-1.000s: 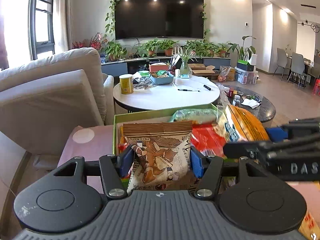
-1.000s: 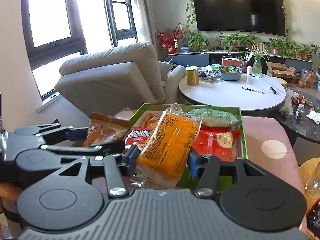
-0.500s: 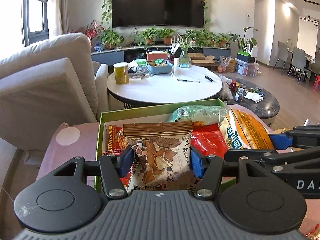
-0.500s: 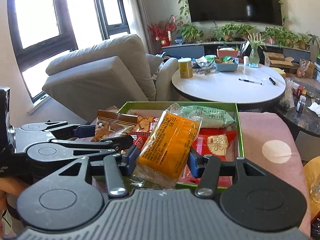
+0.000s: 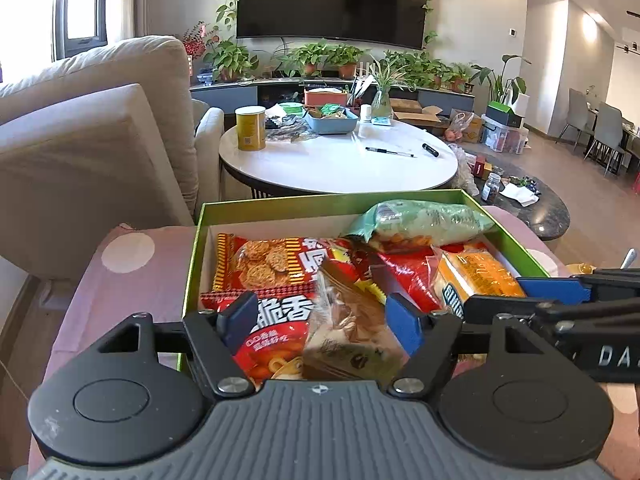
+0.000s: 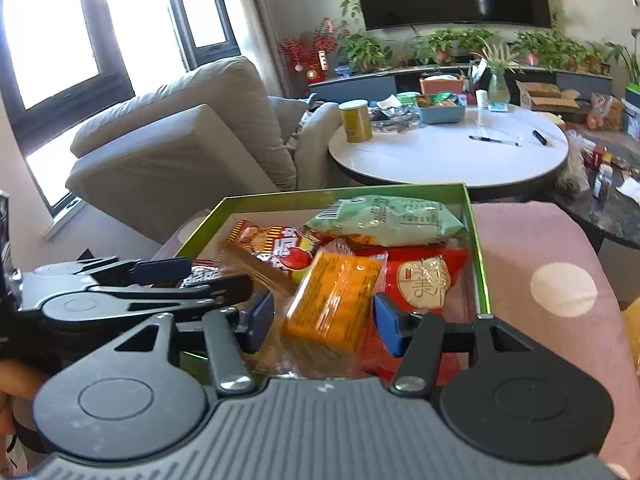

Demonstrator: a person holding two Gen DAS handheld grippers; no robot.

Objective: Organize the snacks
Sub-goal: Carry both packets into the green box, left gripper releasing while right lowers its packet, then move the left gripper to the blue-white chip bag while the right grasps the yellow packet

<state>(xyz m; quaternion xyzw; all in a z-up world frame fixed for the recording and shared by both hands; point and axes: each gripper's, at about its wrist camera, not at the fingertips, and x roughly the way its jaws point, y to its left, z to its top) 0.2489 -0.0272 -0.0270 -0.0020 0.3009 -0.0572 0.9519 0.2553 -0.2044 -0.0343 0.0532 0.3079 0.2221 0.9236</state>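
A green-rimmed box (image 5: 320, 204) holds several snack bags: a red cracker bag (image 5: 272, 264), a pale green bag (image 5: 424, 224) and a red bag (image 6: 424, 280). My left gripper (image 5: 320, 317) hangs over the box's near side and its jaws are opening. A brown snack packet (image 5: 352, 332) lies tipped between them on the red bags, with the left pad well clear of it. My right gripper (image 6: 324, 321) is shut on an orange packet (image 6: 336, 300), low over the box's near right part. In the left wrist view the orange packet (image 5: 480, 280) shows at the right.
The box rests on a pink cloth with white dots (image 5: 132, 280). Beyond it stands a round white table (image 5: 340, 160) with a yellow can (image 5: 251, 128) and pens. A beige armchair (image 5: 80, 140) is at the left, a dark low table (image 5: 540, 208) at the right.
Both grippers came forward and down over the box. The left jaws have widened and the brown packet has tipped out of its upright hold. The right still grips the orange packet.
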